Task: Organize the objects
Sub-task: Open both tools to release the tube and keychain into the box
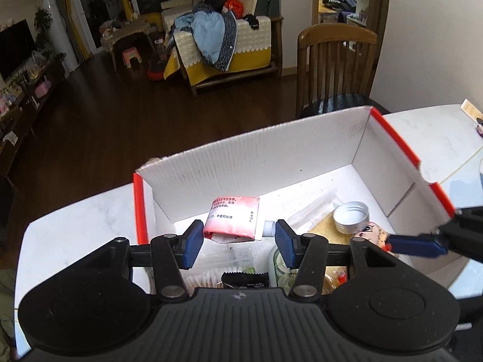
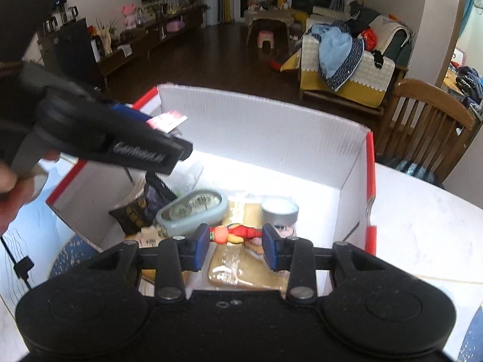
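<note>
Both my tongs hang over a red-edged white box (image 1: 392,132) on a pale marble table (image 1: 75,211), dark wood floor and a draped sofa (image 1: 223,45) beyond. Left gripper (image 1: 238,235) clamps a pink-and-white tube (image 1: 232,218) crosswise; right gripper (image 2: 235,238) pinches a small red-and-orange figure (image 2: 238,232) above the box's clutter.

box (image 1: 259,157): white ribbed corrugated card, matt, with glossy red edges; table (image 1: 78,211): smooth pale marble-look top; tin (image 1: 351,215) at 3 o'clock in the box: brushed metal; tube (image 1: 234,218): soft glossy plastic; pads (image 1: 193,242): matt blue rubber; chair (image 1: 336,63) at 1 o'clock: varnished wood
</note>
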Action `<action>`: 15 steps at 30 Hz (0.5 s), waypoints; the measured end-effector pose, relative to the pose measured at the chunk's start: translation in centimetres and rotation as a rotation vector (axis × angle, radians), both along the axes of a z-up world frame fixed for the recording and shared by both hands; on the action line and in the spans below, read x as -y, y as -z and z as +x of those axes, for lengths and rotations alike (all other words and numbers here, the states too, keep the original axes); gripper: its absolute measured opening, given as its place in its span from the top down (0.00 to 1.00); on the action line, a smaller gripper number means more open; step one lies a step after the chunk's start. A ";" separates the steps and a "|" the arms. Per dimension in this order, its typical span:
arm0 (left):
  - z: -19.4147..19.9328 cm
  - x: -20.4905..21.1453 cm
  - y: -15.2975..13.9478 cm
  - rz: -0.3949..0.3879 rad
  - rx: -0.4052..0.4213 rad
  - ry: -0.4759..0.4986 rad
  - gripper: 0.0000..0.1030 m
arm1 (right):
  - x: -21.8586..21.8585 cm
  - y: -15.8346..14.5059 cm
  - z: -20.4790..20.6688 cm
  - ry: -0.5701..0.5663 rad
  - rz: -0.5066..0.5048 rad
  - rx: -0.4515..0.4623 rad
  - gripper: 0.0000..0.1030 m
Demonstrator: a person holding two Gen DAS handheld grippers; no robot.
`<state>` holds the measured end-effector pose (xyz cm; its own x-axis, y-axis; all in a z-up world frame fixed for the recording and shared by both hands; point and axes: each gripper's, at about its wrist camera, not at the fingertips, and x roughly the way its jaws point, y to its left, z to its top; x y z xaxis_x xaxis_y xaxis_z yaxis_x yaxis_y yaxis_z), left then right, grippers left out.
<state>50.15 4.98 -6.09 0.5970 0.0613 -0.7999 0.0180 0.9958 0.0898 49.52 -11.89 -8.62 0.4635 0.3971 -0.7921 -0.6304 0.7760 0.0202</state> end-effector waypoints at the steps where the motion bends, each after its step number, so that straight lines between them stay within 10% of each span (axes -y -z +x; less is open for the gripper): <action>1: 0.3 0.0 0.4 -0.001 -0.011 -0.001 0.51 | 0.0 0.2 0.0 0.004 -0.003 -0.012 0.64; 15: 2.5 -0.1 4.4 -0.017 -0.180 -0.029 0.51 | 0.7 1.1 0.9 0.066 0.014 -0.117 0.63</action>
<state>52.61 5.12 -10.49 0.4421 0.0613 -0.8949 0.0040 0.9975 0.0703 50.42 -12.62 -9.69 0.3937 0.3804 -0.8368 -0.5708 0.8148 0.1019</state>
